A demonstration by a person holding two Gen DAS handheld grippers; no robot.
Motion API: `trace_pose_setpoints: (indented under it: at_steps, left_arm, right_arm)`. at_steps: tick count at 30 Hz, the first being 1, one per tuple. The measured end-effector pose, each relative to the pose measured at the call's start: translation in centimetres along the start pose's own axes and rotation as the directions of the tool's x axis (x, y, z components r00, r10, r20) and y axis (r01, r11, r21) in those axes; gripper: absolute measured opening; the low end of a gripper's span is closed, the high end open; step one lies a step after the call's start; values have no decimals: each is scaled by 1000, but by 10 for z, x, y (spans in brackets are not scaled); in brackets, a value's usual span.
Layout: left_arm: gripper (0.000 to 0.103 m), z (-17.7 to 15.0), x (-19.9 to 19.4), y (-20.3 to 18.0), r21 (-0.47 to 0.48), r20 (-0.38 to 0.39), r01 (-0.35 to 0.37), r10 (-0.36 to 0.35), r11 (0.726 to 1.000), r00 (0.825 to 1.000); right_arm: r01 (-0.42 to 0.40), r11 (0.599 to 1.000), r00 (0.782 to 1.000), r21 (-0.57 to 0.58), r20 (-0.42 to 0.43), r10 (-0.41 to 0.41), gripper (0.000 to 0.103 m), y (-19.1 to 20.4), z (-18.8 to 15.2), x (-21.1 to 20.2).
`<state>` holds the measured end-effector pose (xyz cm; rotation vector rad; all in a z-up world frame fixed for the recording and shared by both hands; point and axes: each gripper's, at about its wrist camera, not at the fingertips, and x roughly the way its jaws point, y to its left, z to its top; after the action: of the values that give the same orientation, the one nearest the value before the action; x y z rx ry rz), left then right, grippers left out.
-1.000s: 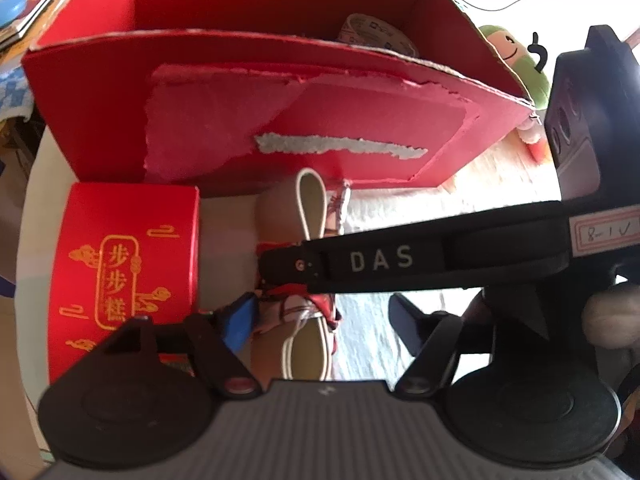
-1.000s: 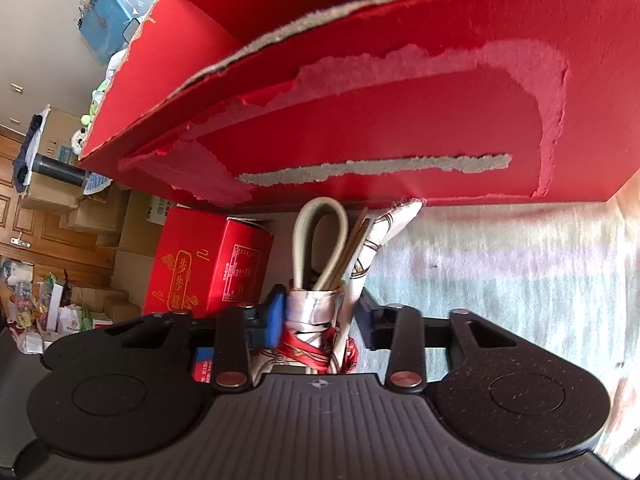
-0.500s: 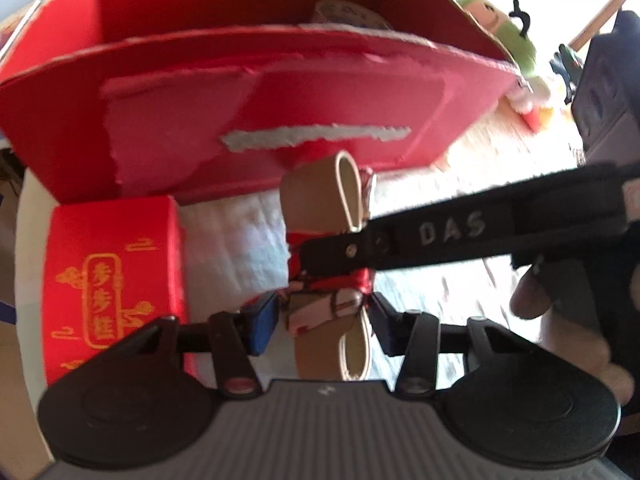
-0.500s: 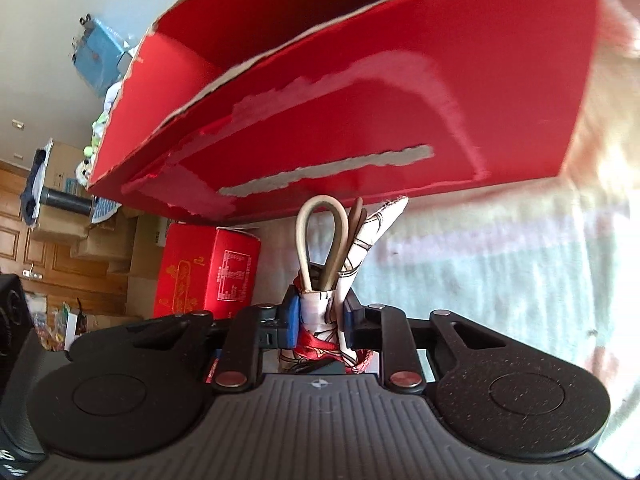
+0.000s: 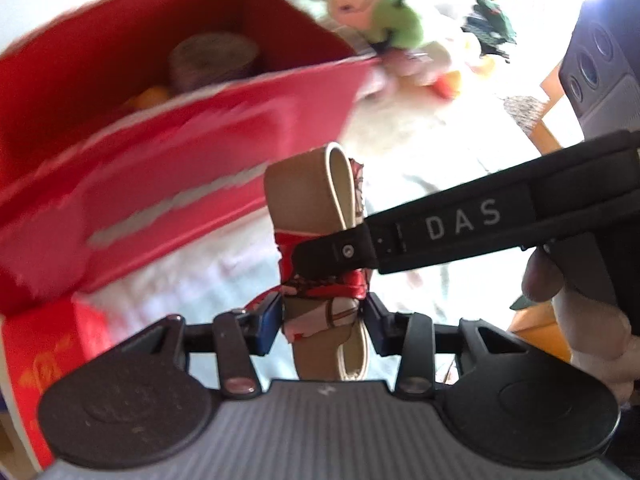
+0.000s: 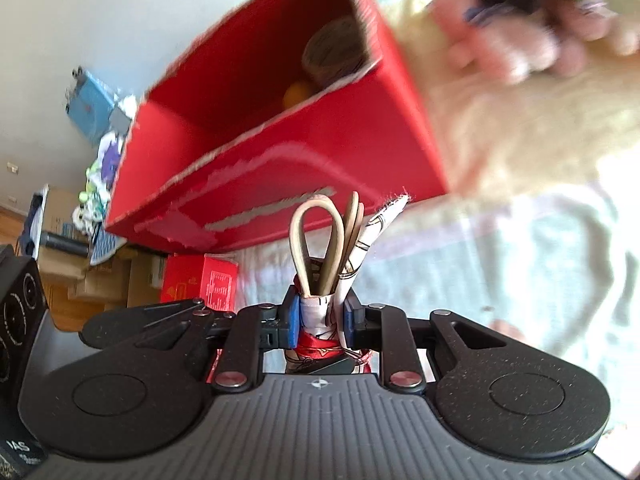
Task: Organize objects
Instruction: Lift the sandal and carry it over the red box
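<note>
**Strap bundle held by both grippers, lifted toward the red box**

Your right gripper (image 6: 322, 322) is clamped on the strap bundle (image 5: 316, 216), a tan strap folded into a loop and wrapped with a red and white patterned scarf. Its blue pads press the wrapped middle from both sides, so the loop stands upright between them. Your left gripper (image 5: 322, 318) sits around the lower part of the same bundle; its pads look just beside the cloth, but you cannot tell from here whether they truly pinch it. Holding it at the wrap keeps the loose ends together, which looks sensible for dropping it in as one piece.

The bundle hangs in the air in front of the red box (image 6: 280, 168), near its torn front wall and not yet over the opening. Inside the box you can see a roll of tape (image 5: 214, 60) and something orange.

Compared with a second ago, you have raised and tilted both grippers: the box interior now shows, and the green plush toy (image 5: 384, 12) has come further into view. The small red carton (image 6: 200, 284) now sits lower in frame
</note>
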<state>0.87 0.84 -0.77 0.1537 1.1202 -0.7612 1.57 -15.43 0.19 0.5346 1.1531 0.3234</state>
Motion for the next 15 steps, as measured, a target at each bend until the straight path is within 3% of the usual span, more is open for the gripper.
trace_pose_setpoints:
  at_steps: [9, 15]
  left_arm:
    - [42, 32, -33, -44, 209, 130, 35, -63, 977, 990]
    - [42, 64, -51, -53, 234, 252, -22, -39, 972, 967]
  right_arm:
    - [33, 999, 981, 0, 194, -32, 23, 15, 6, -57]
    - [29, 996, 955, -82, 297, -4, 23, 29, 31, -84]
